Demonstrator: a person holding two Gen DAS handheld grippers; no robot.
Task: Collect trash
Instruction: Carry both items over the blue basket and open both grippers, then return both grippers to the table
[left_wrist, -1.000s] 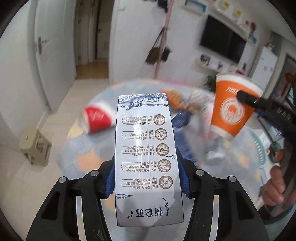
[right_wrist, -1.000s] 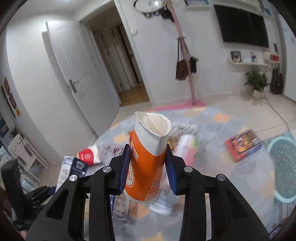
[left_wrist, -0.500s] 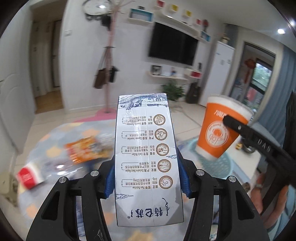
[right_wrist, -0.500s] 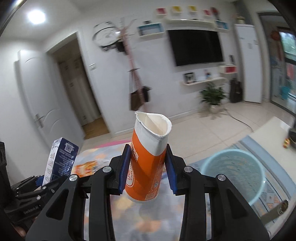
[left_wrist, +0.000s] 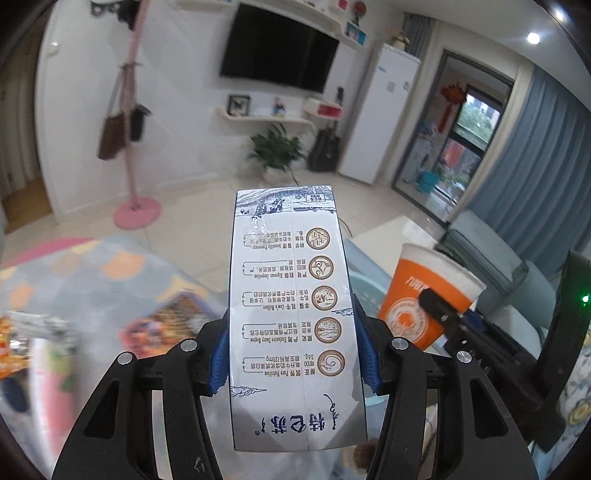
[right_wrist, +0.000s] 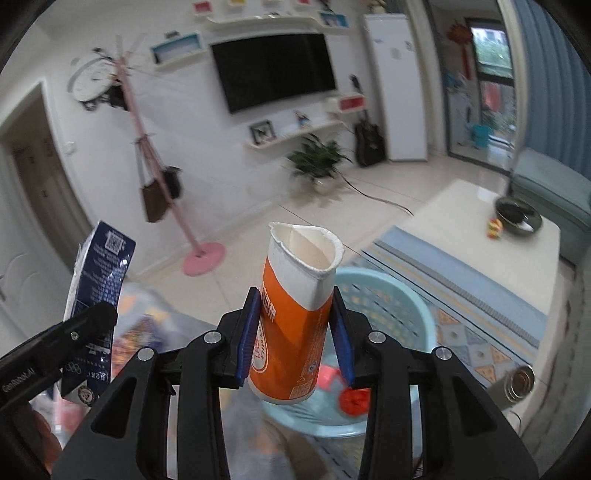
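Note:
My left gripper (left_wrist: 293, 356) is shut on a white and blue milk carton (left_wrist: 291, 314), held upright in the air. My right gripper (right_wrist: 293, 338) is shut on a squashed orange and white paper cup (right_wrist: 295, 317), held above a light blue plastic basket (right_wrist: 399, 306). Red trash (right_wrist: 354, 400) lies in the basket. The cup (left_wrist: 424, 299) shows at the right of the left wrist view, the carton (right_wrist: 98, 295) at the left of the right wrist view. Both grippers are side by side.
Colourful wrappers (left_wrist: 173, 317) lie on a patterned rug (left_wrist: 92, 269) at the left. A white low table (right_wrist: 487, 236) with a dark bowl (right_wrist: 517, 214) stands right of the basket. A pink coat stand (right_wrist: 159, 184), a potted plant (right_wrist: 317, 162) and a metal can (right_wrist: 519, 382) are also around.
Both grippers have swung to the right with their loads, away from the littered rug. The blue basket now lies below the right gripper.

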